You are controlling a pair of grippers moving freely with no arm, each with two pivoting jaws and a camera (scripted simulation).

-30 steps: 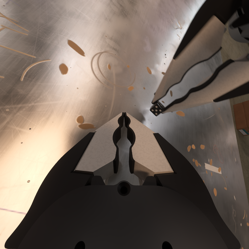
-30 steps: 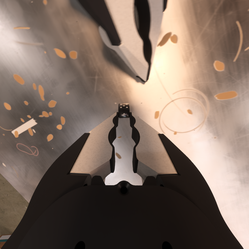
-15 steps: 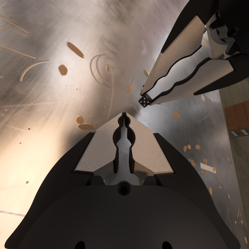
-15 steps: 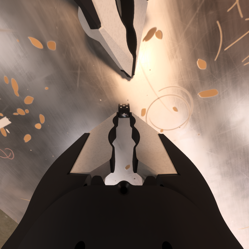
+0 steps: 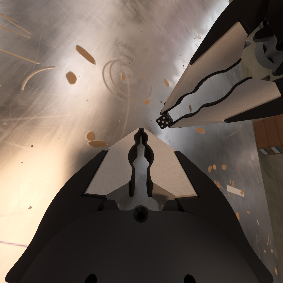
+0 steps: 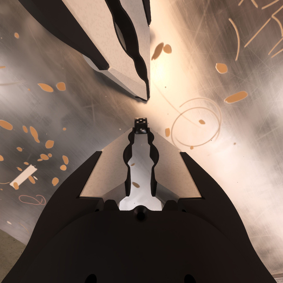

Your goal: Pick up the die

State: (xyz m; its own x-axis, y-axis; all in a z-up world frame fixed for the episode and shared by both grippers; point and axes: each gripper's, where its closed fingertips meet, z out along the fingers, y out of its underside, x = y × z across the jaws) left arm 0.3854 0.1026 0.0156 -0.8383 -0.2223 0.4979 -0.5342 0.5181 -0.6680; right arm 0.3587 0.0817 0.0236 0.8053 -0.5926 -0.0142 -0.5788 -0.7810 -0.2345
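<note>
A small black die with white pips (image 6: pixel 140 124) is pinched between the fingertips of my right gripper (image 6: pixel 140 130), which is shut on it. In the left wrist view the die (image 5: pixel 163 121) sits at the tip of the right gripper (image 5: pixel 166 121), which reaches in from the upper right. My left gripper (image 5: pixel 140 129) is shut and empty, its tips just left of and below the die. In the right wrist view the left gripper (image 6: pixel 145 98) points down from the top, a short gap beyond the die. I cannot tell how high the die is above the table.
A scratched metal table (image 5: pixel 61 153) with orange stains and ring marks lies under both grippers. A white strip (image 6: pixel 23 176) lies on it. The table's right edge borders a tan floor (image 5: pixel 275 199) with a brown box (image 5: pixel 269 136).
The right gripper, still holding the die, shifted sideways over the table and now looks nearer to the left gripper. The left gripper has hardly moved and stays shut.
</note>
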